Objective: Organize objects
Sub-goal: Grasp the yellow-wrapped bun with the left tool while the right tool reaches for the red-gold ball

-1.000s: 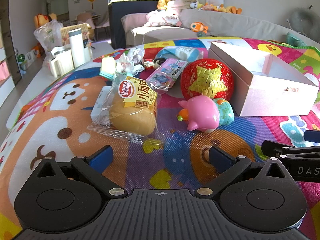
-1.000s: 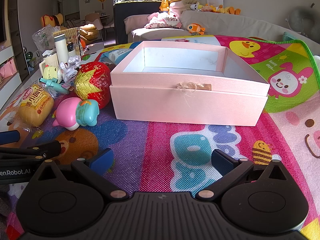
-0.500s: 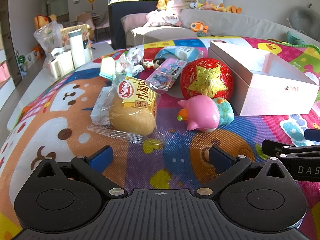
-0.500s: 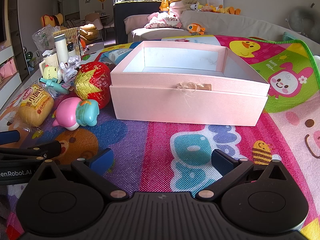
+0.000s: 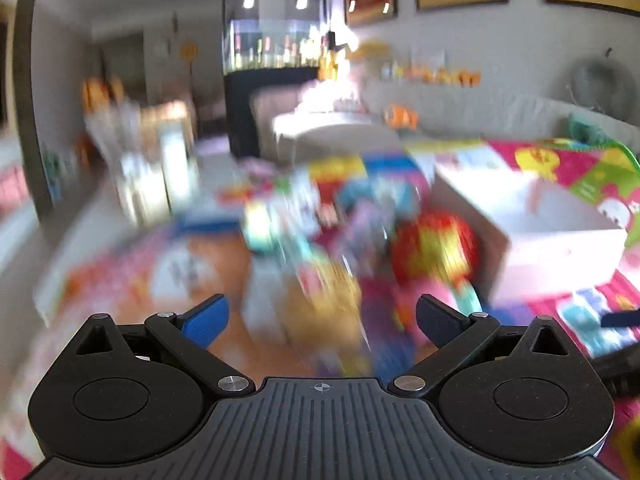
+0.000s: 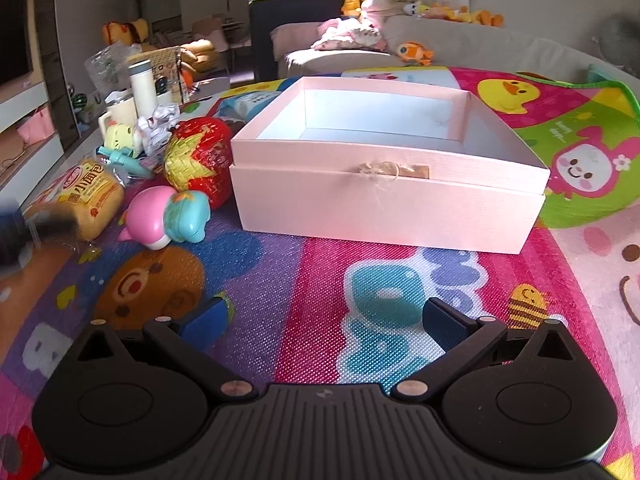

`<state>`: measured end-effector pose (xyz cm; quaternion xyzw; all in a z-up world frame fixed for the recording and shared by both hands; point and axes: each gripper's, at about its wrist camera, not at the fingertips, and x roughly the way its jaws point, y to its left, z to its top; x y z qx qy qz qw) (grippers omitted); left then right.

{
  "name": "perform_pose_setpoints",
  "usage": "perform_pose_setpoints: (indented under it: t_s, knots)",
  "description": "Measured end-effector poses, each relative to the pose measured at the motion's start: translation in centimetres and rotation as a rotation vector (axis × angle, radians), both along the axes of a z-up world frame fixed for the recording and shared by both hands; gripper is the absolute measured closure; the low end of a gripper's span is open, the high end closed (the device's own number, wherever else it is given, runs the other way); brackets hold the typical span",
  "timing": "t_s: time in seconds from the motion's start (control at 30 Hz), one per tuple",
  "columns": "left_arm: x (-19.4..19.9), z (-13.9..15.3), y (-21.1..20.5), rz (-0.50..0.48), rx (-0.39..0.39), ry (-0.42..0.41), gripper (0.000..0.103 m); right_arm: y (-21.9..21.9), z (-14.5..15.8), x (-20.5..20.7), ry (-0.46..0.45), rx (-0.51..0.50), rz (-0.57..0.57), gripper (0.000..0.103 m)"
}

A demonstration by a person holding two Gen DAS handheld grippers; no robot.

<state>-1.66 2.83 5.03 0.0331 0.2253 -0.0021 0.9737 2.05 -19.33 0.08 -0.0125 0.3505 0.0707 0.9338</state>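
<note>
- The pink box [image 6: 390, 200] sits open on the play mat [image 6: 320, 280] straight ahead of the right tool [image 6: 326, 320], its long side across that view and its open top facing up; its far floor is partly hidden by the near wall.
- Just left of the box lies the red and yellow woven ball [image 6: 198, 160], touching or nearly touching its corner; I cannot tell which.
- In front of the ball the pink and teal toy [image 6: 166, 218] lies on its side, with the packaged bread [image 6: 90, 196] farther left, lengthwise toward the ball.
- A dark blurred shape at the left edge covers the bread's near end.
- Behind them stand a white bottle [image 6: 143, 84] and crumpled wrappers, too small to sort.
- The right tool's jaws stand wide, nothing between them.
- The left wrist view is smeared by motion: the box [image 5: 540, 236] and ball [image 5: 434, 246] are only colour patches.
- The left tool [image 5: 322, 316] is also spread wide and holds nothing.
</note>
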Motion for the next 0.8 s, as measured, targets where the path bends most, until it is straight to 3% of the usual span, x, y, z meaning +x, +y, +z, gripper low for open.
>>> perform_pose_setpoints:
  t_s: [0.07,0.17,0.27,0.33,0.4,0.53,0.67,0.73,0.8]
  knots:
    - [1.6,0.1,0.5,-0.018,-0.004,0.007,0.001,0.0,0.1,0.1,0.010,-0.010,0.013,0.000]
    - [5.0,-1.5,0.9,-0.014,-0.013,0.138,0.001,0.1,0.1,0.1,0.021,-0.020,0.029,0.000]
    - [6.4,-2.7,0.9,-0.048,-0.033,0.175,0.008,0.0,0.1,0.1,0.029,-0.020,0.045,0.000]
    - [6.8,-3.4,0.8,-0.033,-0.015,0.165,0.040,-0.2,0.2,0.3,0.044,-0.017,0.053,0.000]
    - [6.5,-3.4,0.9,-0.037,-0.008,0.155,0.046,-0.1,0.4,0.5,0.070,-0.018,0.046,0.000]
    - [3.7,-1.8,2.7,-0.098,-0.149,0.156,0.046,0.4,0.5,0.7,0.097,-0.038,0.025,0.000]
    - [-0.2,-0.8,4.5,-0.133,-0.207,0.148,0.047,1.0,1.0,1.0,0.105,-0.009,0.070,0.000]
    - [-1.5,-0.7,5.5,-0.130,-0.216,0.144,0.047,1.9,2.0,0.8,0.056,0.043,0.117,0.000]
    - [-2.0,-0.5,6.4,-0.109,-0.216,0.131,0.047,3.9,3.9,0.5,-0.063,0.007,0.172,0.000]
